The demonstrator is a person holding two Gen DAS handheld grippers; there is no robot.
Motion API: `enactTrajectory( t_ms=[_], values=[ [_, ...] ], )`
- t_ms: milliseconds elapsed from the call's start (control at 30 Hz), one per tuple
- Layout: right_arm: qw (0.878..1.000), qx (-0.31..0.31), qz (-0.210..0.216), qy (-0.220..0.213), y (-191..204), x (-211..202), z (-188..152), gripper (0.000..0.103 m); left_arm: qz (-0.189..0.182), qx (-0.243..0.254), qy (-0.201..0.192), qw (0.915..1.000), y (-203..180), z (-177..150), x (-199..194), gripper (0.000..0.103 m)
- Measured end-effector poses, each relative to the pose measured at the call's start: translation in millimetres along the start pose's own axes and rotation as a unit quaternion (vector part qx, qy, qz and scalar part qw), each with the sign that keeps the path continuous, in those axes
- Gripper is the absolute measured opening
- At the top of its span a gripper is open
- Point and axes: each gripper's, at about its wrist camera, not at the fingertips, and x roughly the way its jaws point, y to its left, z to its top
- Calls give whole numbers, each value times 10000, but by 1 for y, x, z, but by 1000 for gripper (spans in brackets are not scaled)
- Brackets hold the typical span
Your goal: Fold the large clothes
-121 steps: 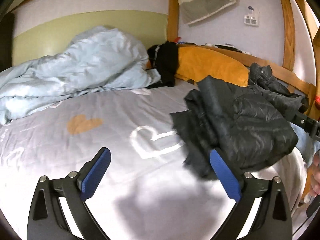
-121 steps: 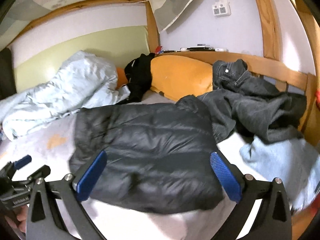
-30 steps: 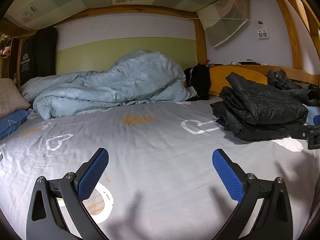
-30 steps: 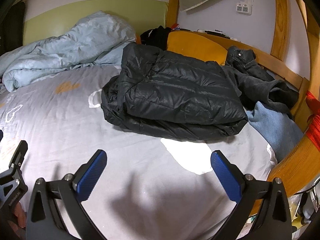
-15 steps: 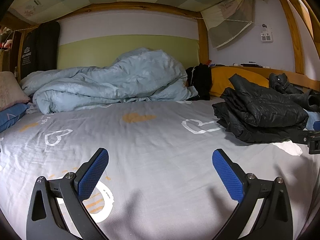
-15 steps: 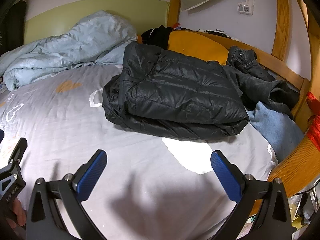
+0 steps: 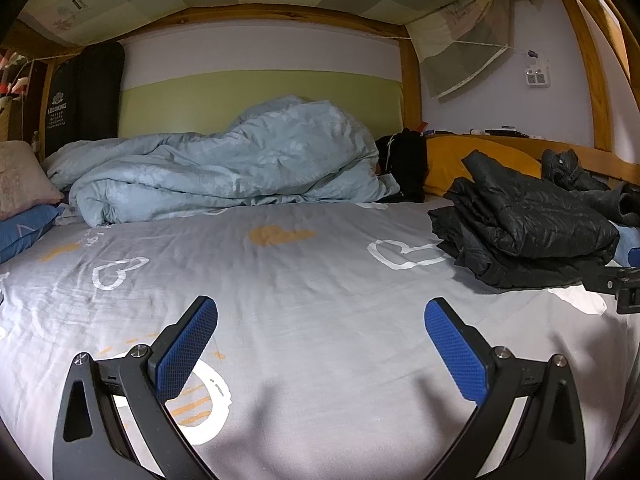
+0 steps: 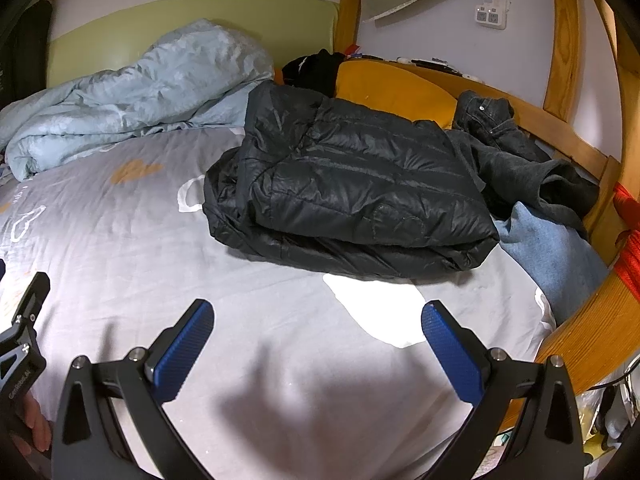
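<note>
A black quilted puffer jacket (image 8: 352, 188) lies folded in a thick bundle on the grey heart-print bedsheet (image 8: 132, 240). It also shows at the right of the left wrist view (image 7: 524, 224). My right gripper (image 8: 318, 340) is open and empty, over the sheet a little in front of the jacket. My left gripper (image 7: 320, 340) is open and empty, low over the sheet, well to the left of the jacket. Neither gripper touches the jacket.
A rumpled light blue duvet (image 7: 224, 168) is heaped at the back. An orange pillow (image 8: 392, 88), dark jeans (image 8: 516, 148) and a light blue garment (image 8: 552, 252) lie by the wooden bed rail (image 8: 584, 332) on the right. Pillows (image 7: 24, 200) sit at far left.
Four seconds ago the jacket was being laid down close to both grippers. Since then both grippers have drawn back from it; over the last second they barely move.
</note>
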Motion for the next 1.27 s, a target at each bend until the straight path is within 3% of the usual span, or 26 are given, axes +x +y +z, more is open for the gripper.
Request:
enactTrajectory(
  t_ms=[1267],
  values=[
    [9999, -118, 32, -8, 5, 0, -1, 103, 11, 7, 112, 9999, 3, -2, 3, 103]
  ],
)
